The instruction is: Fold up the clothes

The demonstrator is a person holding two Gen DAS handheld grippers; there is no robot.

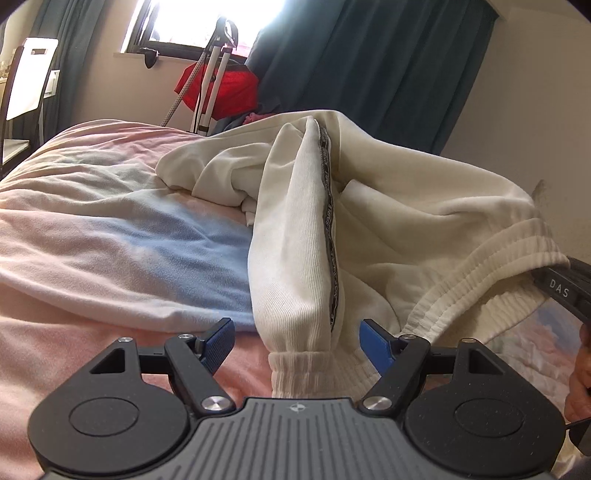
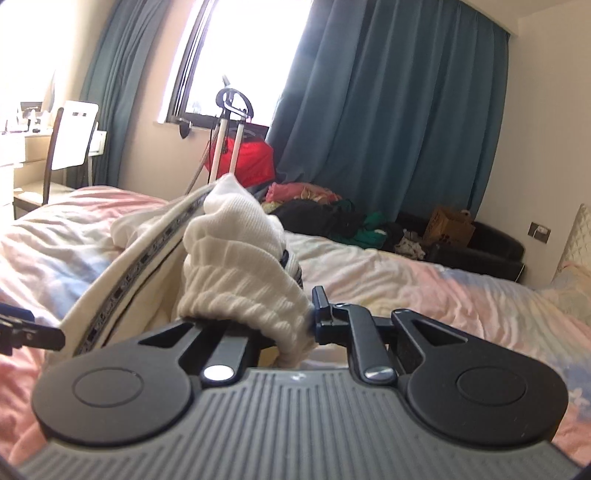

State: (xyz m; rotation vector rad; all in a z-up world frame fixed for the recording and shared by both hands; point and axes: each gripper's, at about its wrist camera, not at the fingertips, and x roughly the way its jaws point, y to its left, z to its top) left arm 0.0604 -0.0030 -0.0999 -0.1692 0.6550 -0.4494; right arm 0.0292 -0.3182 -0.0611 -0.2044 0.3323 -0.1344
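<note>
White joggers (image 1: 295, 236) lie on the bed (image 1: 110, 236), one leg running lengthwise from the left claw (image 1: 297, 345) away toward the window (image 1: 207, 22), cuff nearest that claw. Its jaws stand apart, straddling the cuff. The right claw (image 2: 295, 321) is clamped on the bunched waistband.

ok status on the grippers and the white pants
Right gripper shut on waistband. Left gripper open around leg cuff. White pants bunched on bed.
</note>
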